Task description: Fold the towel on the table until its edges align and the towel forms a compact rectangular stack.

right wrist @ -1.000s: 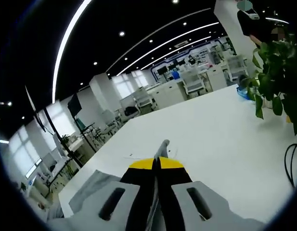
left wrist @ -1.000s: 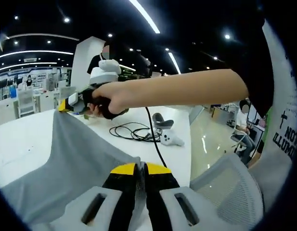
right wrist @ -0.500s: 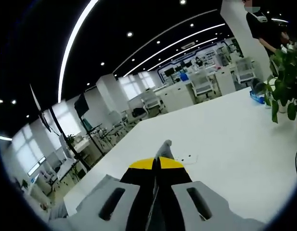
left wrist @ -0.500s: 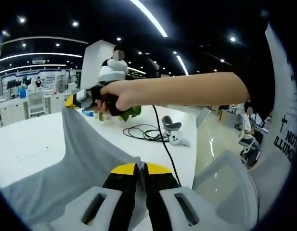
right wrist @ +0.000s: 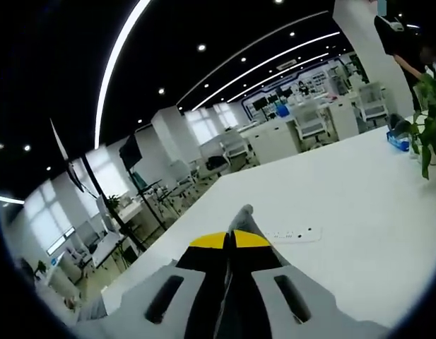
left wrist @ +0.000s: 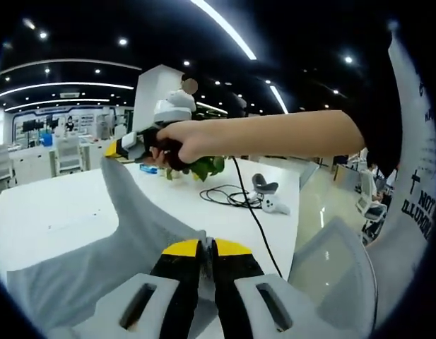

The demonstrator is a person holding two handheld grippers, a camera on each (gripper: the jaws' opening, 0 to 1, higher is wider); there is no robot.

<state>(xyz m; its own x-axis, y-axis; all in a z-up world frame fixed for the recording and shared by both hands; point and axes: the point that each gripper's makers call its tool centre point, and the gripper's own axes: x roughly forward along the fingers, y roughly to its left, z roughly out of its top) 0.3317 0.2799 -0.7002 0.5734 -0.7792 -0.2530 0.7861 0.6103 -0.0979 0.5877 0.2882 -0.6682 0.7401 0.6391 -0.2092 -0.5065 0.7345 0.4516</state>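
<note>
Both my tools pinch towel [left wrist: 126, 240] corners above the desk [left wrist: 48, 212]: left tool [left wrist: 205, 248], right tool [left wrist: 113, 149]. I'd keep the edge taut and lay the corners down evenly.

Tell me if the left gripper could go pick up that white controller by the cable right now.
Probably not as things stand. The left gripper is shut on the towel, so it would have to let go first. The way across the table to the white controller otherwise looks open.
</note>
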